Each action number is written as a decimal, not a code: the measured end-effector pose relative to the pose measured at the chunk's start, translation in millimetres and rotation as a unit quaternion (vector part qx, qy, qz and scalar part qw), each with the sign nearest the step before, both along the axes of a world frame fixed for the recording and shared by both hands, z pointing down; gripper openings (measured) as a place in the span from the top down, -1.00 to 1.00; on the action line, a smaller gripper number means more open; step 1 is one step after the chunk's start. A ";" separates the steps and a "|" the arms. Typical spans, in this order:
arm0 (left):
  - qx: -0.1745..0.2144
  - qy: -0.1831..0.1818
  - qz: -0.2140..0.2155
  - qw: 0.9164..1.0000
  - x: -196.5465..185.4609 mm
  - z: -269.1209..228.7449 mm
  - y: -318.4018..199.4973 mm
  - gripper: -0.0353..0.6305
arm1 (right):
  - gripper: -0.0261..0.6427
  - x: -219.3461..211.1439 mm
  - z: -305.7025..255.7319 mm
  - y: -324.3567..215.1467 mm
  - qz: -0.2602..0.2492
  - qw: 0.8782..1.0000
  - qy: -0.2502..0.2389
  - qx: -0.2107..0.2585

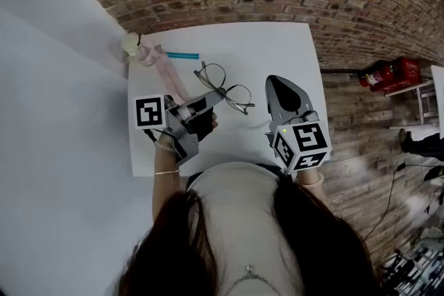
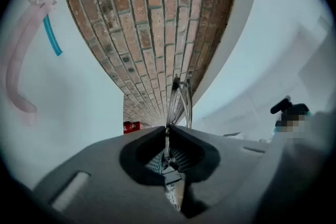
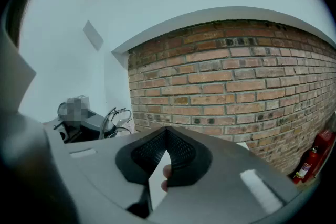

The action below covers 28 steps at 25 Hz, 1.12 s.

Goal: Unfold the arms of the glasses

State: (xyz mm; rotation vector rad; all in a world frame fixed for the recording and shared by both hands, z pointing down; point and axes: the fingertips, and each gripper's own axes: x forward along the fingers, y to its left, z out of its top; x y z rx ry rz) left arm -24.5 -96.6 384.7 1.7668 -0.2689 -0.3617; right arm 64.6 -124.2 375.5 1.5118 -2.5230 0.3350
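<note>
Looking along the left gripper (image 2: 168, 131), I saw its jaws pressed together on a thin metal part of the glasses (image 2: 178, 99), with the wire rims rising just beyond the tips. From the head view the left gripper (image 1: 215, 99) pointed forward and to the right over the near left part of the white bench (image 1: 291, 45), tilted over on its side, with its marker cube towards the bench's left edge. The glasses (image 1: 223, 88) sat at its tips, both round wire rims showing side by side and slanting away to the right. I could not tell whether they touched the bench or hung just above it, nor how the arms lay.

The right gripper (image 3: 167, 131) had its jaws shut tip to tip with nothing between them; only a fingertip (image 3: 166, 171) showed through the gap lower down. In the head view the right gripper (image 1: 277, 85) pointed straight away from me near the bench's right edge, just beside the glasses but not touching them. Its own view faced the brick wall (image 3: 236, 76), with the glasses (image 3: 116, 120) off to the left and a red fire extinguisher (image 3: 310, 157) low at the right.

A pink strap (image 1: 170, 76) and a short blue stick (image 1: 182, 55) lay on the far left part of the bench, apart from both grippers.
</note>
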 end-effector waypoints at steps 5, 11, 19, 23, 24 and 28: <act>-0.006 0.003 -0.003 1.000 1.6 0.0 -1.2 0.83 | 0.92 0.9 -2.1 0.0 0.000 1.000 -0.005 0.002; -0.009 0.001 -0.006 1.000 -1.0 0.4 -2.8 0.83 | 0.92 -4.7 -7.1 3.1 -0.023 0.999 -0.029 0.002; -0.014 0.002 -0.019 1.000 -4.9 -0.6 -5.7 0.83 | 0.91 -8.2 -13.9 9.8 -0.056 0.997 -0.057 0.007; -0.013 0.006 -0.025 1.000 -6.5 -2.8 -8.1 0.83 | 0.91 -10.4 -18.4 14.5 -0.078 0.994 -0.071 0.010; -0.014 0.006 -0.027 1.000 -7.0 -3.3 -8.7 0.83 | 0.91 -11.2 -19.0 15.6 -0.083 0.994 -0.073 0.010; -0.013 0.008 -0.031 0.999 -9.9 -4.8 -11.3 0.83 | 0.89 -15.6 -20.6 19.4 -0.102 0.992 -0.076 0.010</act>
